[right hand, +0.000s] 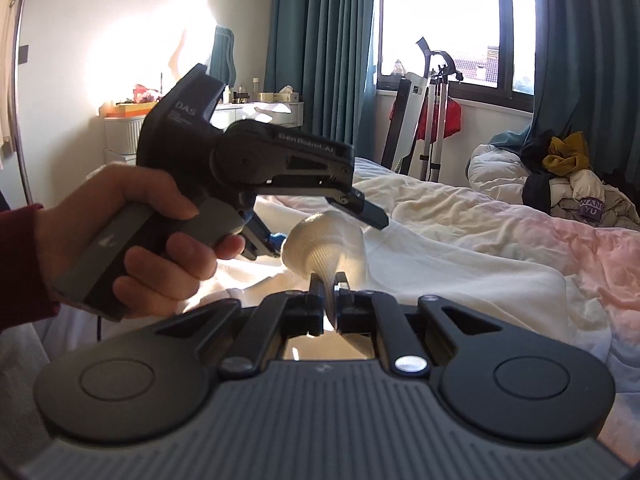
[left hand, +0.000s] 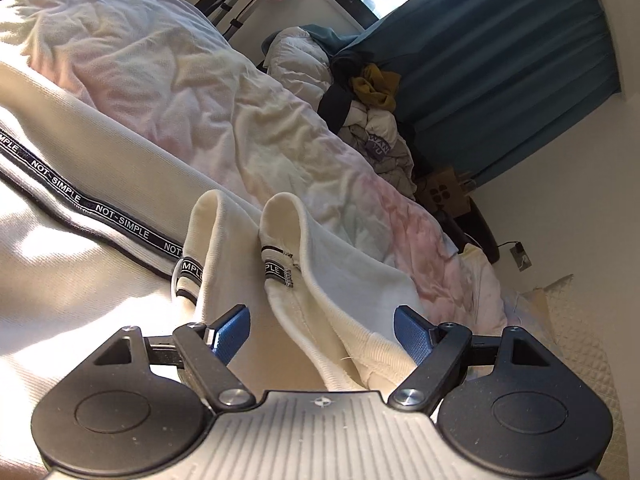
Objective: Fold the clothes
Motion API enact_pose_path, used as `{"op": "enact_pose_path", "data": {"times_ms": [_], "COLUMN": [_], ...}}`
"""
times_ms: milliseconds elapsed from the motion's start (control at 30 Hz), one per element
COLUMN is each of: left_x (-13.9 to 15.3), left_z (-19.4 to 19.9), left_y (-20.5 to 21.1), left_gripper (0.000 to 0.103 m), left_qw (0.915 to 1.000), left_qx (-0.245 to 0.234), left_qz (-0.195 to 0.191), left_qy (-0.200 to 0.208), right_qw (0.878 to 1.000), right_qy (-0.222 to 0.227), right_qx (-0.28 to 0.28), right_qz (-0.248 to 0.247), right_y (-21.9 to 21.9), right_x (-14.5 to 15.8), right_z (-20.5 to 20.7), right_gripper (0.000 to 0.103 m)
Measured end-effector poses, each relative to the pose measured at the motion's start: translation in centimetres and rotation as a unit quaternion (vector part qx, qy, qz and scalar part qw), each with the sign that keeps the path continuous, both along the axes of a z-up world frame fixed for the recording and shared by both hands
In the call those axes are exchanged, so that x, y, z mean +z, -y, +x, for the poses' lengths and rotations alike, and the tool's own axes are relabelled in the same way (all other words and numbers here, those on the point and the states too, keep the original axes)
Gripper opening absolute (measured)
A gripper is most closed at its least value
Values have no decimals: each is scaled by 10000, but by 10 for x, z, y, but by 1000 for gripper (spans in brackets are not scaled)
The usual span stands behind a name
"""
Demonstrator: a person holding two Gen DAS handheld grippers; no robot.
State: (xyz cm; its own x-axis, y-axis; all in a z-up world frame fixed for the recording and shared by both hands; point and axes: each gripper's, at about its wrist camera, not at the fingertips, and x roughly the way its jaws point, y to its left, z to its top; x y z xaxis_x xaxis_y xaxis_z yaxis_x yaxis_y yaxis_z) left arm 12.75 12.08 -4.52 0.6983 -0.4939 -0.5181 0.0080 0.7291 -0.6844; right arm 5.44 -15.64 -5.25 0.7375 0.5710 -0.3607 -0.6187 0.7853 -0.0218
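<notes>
The left gripper [left hand: 322,330] has its jaws spread wide around a bunched fold of the cream garment [left hand: 304,240] lying on the bed [left hand: 180,92]. The right gripper [right hand: 329,294] has its jaws clenched on a ribbed edge of the same garment [right hand: 326,246], lifted slightly above the bed [right hand: 480,240]

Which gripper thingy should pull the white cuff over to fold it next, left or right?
Probably the right. The right gripper is already pinched shut on the ribbed cuff of the cream garment. The left gripper hangs open, its blue pads holding nothing.
</notes>
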Motion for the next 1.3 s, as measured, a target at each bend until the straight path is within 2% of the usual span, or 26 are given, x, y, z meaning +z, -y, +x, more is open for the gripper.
{"op": "enact_pose_path", "data": {"times_ms": [67, 200, 267, 333, 367, 400, 467, 500, 600, 667, 733, 867, 1000, 1067, 1133, 1167, 1233, 1300], "left_x": [1, -7, -8, -10, -11, -12, -15, -17, -24, -27, -29, -28, -27, -26, -21, -17, -7, 4], "left_z": [-2, 3, 8, 14, 16, 18, 20, 20, 21, 23, 23, 20, 16, 13, 4, -2, -17, -34], "left_y": [0, 6, 13, 22, 25, 28, 32, 33, 32, 30, 26, 24, 26, 25, 23, 23, 23, 24], "left_gripper": [82, 81, 76, 64, 52, 37, 15, 14, 12, 11, 11, 13, 19, 22, 25, 30, 37, 40], "left_qw": [10000, 9978, 9966, 9961, 9971, 9984, 9985, 9976, 9960, 9957, 9967, 9971, 9973, 9976, 9973, 9970, 9958, 9941], "left_qx": [48, -332, -463, -607, -572, -485, -297, -214, -53, -19, 14, -1, -110, -142, -131, -122, -53, 22], "left_qz": [63, -566, -664, -604, -470, -217, 371, 582, 823, 875, 759, 719, 715, 670, 719, 759, 884, 1029], "left_qy": [52, -61, -130, -199, -186, -195, -276, -309, -341, -318, -301, -243, -156, -136, -12, 64, 212, 356], "right_qw": [10000, 10000, 9999, 9995, 9992, 9981, 9949, 9940, 9923, 9916, 9915, 9916, 9863, 9771, 9597, 9492, 9212, 8775], "right_qy": [21, 62, 99, 159, 189, 240, 237, 120, -386, -676, -875, -1223, -1519, -1700, -1880, -1955, -2235, -2707], "right_qx": [22, 66, 110, 184, 222, 268, 361, 398, 494, 510, 497, 372, 96, -291, -733, -1045, -1808, -2417], "right_qz": [2, 5, -59, -213, -290, -507, -915, -1015, -1064, -982, -824, -181, 634, 1243, 1957, 2232, 2621, 3136], "right_y": [0, 0, -1, -4, -5, -10, -20, -23, -28, -29, -27, -6, 31, 59, 92, 109, 141, 172], "right_x": [0, 0, 0, 0, 0, -2, -10, -14, -31, -37, -39, -25, -9, 0, 5, 6, -3, -21], "right_z": [-1, -3, -5, -8, -9, -11, -14, -13, 0, 8, 13, 15, 13, 15, 18, 19, 23, 29], "right_gripper": [8, 8, 8, 8, 8, 8, 8, 8, 8, 9, 10, 11, 11, 11, 11, 11, 11, 11]}}
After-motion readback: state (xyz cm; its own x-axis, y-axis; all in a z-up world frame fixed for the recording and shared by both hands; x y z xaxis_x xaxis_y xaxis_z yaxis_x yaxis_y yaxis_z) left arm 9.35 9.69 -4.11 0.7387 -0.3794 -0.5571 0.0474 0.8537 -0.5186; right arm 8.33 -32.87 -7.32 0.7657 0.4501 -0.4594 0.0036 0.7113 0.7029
